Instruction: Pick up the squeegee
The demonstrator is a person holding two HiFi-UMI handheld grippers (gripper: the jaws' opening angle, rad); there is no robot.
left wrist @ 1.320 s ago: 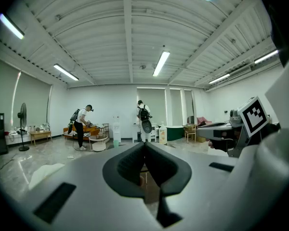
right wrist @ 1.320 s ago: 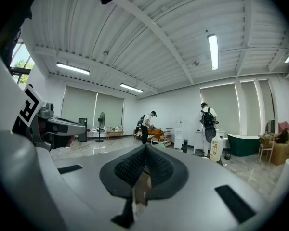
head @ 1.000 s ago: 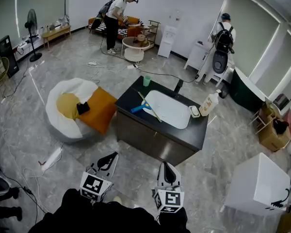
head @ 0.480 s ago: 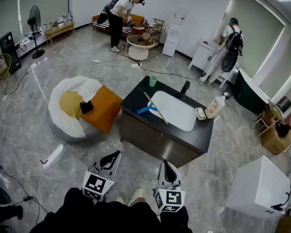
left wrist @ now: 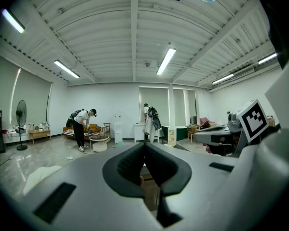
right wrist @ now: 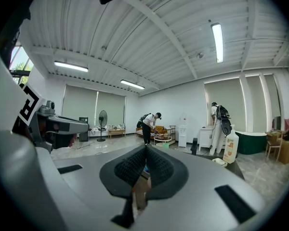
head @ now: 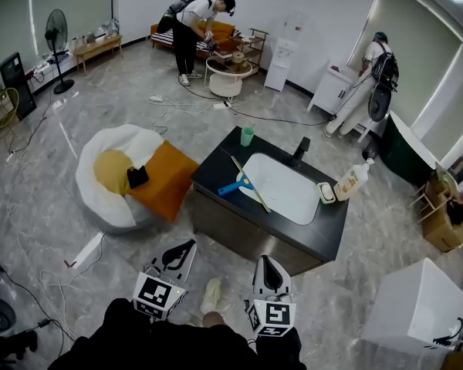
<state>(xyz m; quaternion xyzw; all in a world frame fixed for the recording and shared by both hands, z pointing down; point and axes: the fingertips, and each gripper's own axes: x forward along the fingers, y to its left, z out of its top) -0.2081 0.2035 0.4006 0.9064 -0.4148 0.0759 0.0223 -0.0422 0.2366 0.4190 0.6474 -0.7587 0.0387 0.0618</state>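
Note:
The squeegee (head: pixel 242 181), with a blue handle and a long pale blade, lies across the left rim of the white sink basin (head: pixel 285 191) on the dark counter (head: pixel 216 168). My left gripper (head: pixel 187 245) and right gripper (head: pixel 264 262) are held side by side near the bottom of the head view, well short of the counter. Both point toward it. Each has its jaws closed tip to tip with nothing between them, as the left gripper view (left wrist: pixel 145 145) and the right gripper view (right wrist: pixel 145 149) show.
A green cup (head: pixel 248 136), black faucet (head: pixel 301 147), soap dish (head: pixel 326 193) and soap bottle (head: pixel 353 181) stand on the counter. A beanbag with orange cushion (head: pixel 131 176) lies left of it, cables (head: pixel 38 276) on the floor, a white box (head: pixel 417 307) at right. Two people work at the back.
Both grippers and the head camera have moved toward the counter, which sits larger and a little lower and more to the right in the head view. Both jaws stayed closed.

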